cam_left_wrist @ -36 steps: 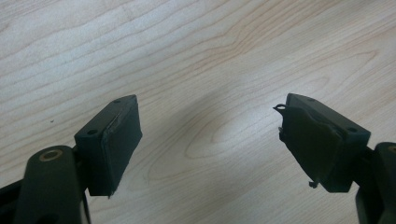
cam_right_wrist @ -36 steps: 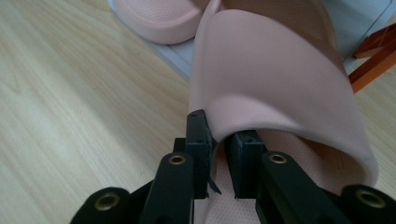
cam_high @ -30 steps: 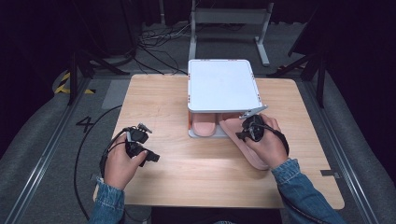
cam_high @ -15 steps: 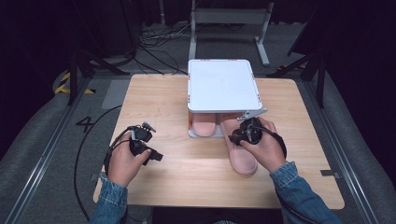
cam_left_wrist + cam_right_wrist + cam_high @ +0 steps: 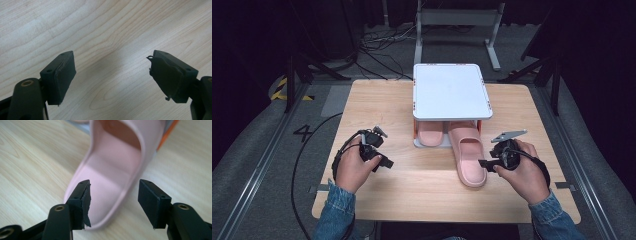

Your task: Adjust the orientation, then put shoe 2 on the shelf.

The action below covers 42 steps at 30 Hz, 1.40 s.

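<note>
Two pink slippers: one slipper (image 5: 470, 155) lies mostly out on the table (image 5: 377, 100), toe under the white rack (image 5: 451, 91); the other slipper (image 5: 431, 134) sits inside, half hidden by the rack's top. Two grippers. Your right gripper (image 5: 482, 163) sits just beside the pulled-out slipper's heel; its jaws have just been opening and now stand apart, the heel edge (image 5: 110, 202) near them but unpressed. A second ago you were gripping that slipper closer to the rack. Your left gripper (image 5: 387, 163) stands wide over bare wood (image 5: 105, 37), shifted slightly.
</note>
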Each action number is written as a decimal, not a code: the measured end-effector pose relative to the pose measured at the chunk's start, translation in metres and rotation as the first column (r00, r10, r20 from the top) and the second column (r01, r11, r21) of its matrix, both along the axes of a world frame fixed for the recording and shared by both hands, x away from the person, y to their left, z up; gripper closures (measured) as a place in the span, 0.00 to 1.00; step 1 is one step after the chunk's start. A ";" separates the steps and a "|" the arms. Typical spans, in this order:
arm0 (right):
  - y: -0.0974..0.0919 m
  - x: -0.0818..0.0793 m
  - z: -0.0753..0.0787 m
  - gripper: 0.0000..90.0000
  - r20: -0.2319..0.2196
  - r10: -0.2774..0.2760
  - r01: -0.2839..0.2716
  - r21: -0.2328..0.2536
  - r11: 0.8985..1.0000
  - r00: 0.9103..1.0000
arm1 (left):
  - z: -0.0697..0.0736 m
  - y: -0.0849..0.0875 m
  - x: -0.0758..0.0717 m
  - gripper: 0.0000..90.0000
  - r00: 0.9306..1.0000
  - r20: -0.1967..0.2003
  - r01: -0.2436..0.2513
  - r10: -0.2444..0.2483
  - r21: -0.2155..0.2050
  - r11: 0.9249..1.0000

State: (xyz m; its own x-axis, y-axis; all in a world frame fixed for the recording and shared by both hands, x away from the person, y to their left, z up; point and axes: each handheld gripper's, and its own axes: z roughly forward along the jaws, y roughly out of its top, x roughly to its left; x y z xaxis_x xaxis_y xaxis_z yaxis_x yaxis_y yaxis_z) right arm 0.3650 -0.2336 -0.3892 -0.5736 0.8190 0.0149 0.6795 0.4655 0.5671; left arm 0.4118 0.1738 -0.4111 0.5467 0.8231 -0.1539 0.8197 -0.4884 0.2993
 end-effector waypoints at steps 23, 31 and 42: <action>0.005 -0.025 -0.035 0.69 -0.321 -0.054 0.008 -0.145 0.989 0.946 | -0.001 0.000 0.005 0.23 1.000 -0.005 0.002 -0.002 -0.008 1.000; 0.017 -0.020 -0.048 0.77 -0.351 -0.054 -0.004 -0.161 0.987 0.935 | -0.001 0.003 0.002 0.23 1.000 -0.002 -0.002 0.002 -0.005 1.000; 0.030 -0.004 -0.047 0.83 -0.323 -0.011 -0.025 -0.107 0.994 0.946 | -0.003 0.020 -0.012 0.23 0.999 -0.010 -0.053 0.053 -0.003 0.999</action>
State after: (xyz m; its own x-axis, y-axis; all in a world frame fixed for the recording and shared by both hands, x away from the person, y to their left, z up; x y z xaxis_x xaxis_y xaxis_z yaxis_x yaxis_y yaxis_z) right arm 0.3606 -0.2040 -0.4362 -0.5585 0.8220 0.1113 0.8140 0.5174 0.2640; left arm 0.3995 0.1935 -0.4144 0.5009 0.8502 -0.1618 0.8471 -0.4433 0.2930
